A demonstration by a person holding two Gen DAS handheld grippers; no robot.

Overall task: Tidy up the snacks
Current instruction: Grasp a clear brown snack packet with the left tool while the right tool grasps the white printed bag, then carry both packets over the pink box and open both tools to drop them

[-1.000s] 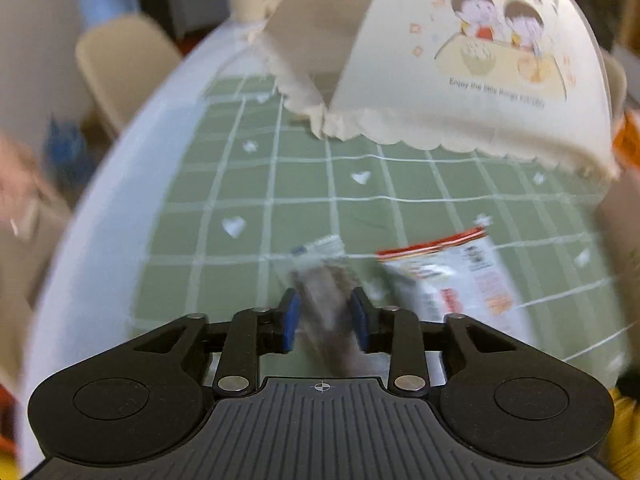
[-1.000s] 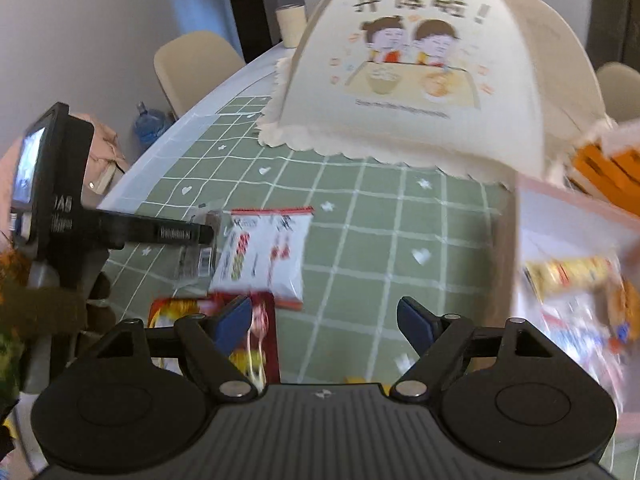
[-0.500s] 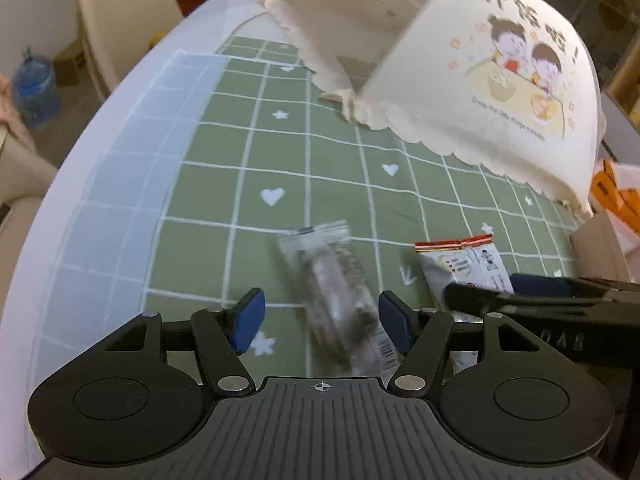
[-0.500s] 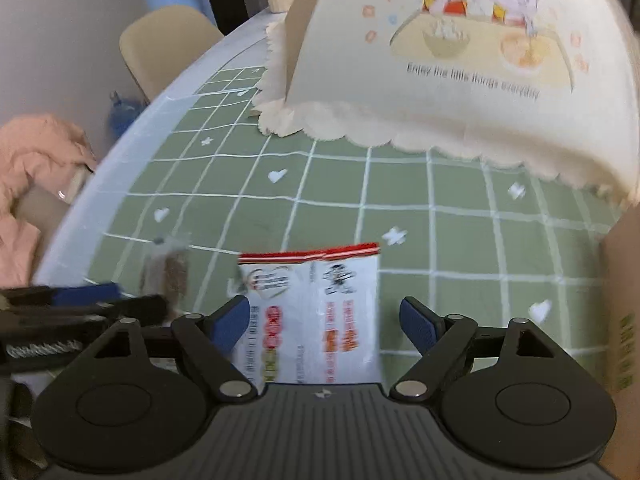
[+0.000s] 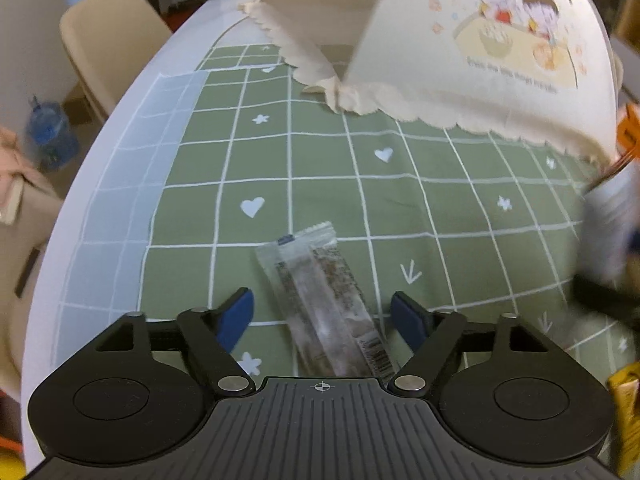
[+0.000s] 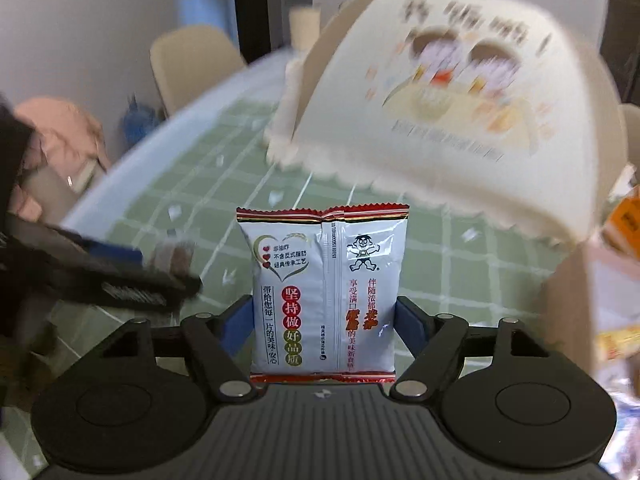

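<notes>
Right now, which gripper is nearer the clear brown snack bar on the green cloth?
Left. The left gripper straddles the snack bar, jaws just opened and clear of it. The right gripper is off to one side, clamping a white rice cracker packet.

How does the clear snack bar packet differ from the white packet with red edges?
The clear bar packet is long, narrow and see-through; the white packet is broad, opaque and printed. The bar packet lies flat on the green tablecloth between open jaws; the white packet is gripped by the right gripper. Both are sealed snacks.

Table (image 5: 120, 168) – checked cloth (image 5: 320, 200), snack bar (image 5: 324, 300), food cover (image 5: 460, 60).
</notes>
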